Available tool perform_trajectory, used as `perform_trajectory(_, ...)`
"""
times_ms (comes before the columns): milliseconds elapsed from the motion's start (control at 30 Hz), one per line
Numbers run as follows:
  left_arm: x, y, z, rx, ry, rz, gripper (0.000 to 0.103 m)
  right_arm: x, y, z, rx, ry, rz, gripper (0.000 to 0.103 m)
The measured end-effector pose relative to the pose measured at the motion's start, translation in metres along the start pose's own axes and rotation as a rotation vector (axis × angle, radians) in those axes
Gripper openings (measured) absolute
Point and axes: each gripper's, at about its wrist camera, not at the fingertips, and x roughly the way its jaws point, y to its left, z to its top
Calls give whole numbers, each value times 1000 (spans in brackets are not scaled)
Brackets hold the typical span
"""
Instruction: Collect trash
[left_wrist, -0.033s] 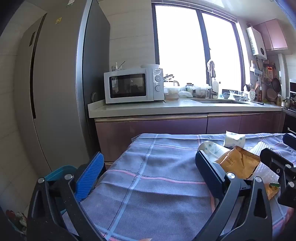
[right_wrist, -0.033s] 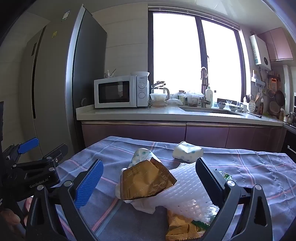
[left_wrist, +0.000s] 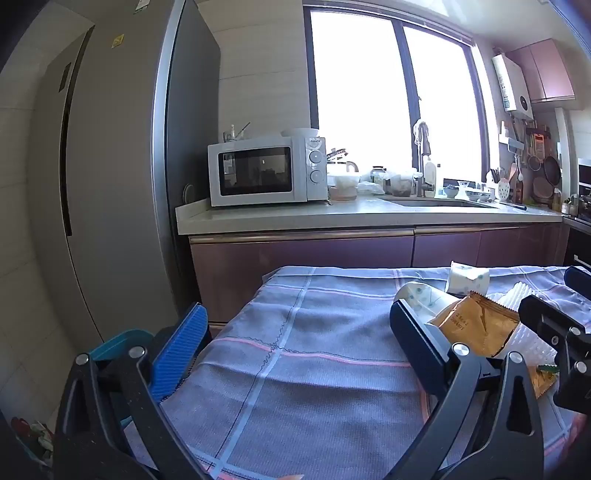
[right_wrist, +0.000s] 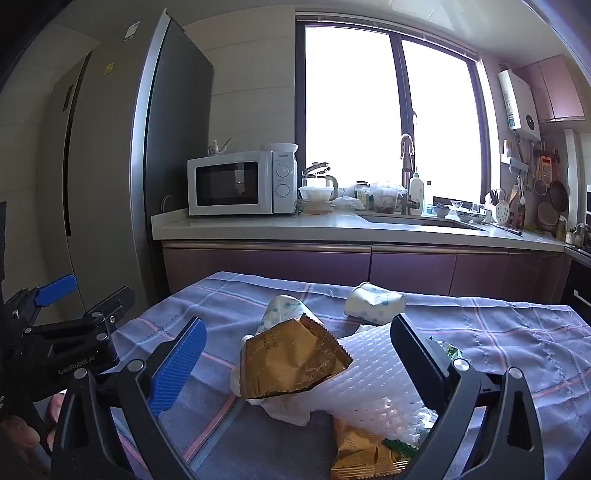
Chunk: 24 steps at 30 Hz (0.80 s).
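A pile of trash lies on a table under a blue plaid cloth (right_wrist: 517, 332). It holds a gold snack wrapper (right_wrist: 291, 362), white foam netting (right_wrist: 369, 384), a crumpled white tissue (right_wrist: 284, 410), a second gold wrapper (right_wrist: 362, 458) and two tipped paper cups (right_wrist: 373, 304), (right_wrist: 282, 308). My right gripper (right_wrist: 295, 365) is open, its jaws standing either side of the gold wrapper and netting. My left gripper (left_wrist: 295, 347) is open and empty over bare cloth, left of the pile; the gold wrapper (left_wrist: 476, 328) shows by its right finger.
A kitchen counter (left_wrist: 369, 218) with a microwave (left_wrist: 266, 173) and a sink runs behind the table. A tall grey fridge (left_wrist: 122, 184) stands at the left. A teal bin rim (left_wrist: 118, 343) shows below the table's left edge.
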Motion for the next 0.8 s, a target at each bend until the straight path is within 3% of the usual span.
perform_trajectory(400,-17,7,4,-31,-43,7,97,-2,4,1,-1,-15,-5,96)
perform_trajectory(800,-10,9,-2,-39,-37,8,97,-1,5,-1,2,-9,-4,96)
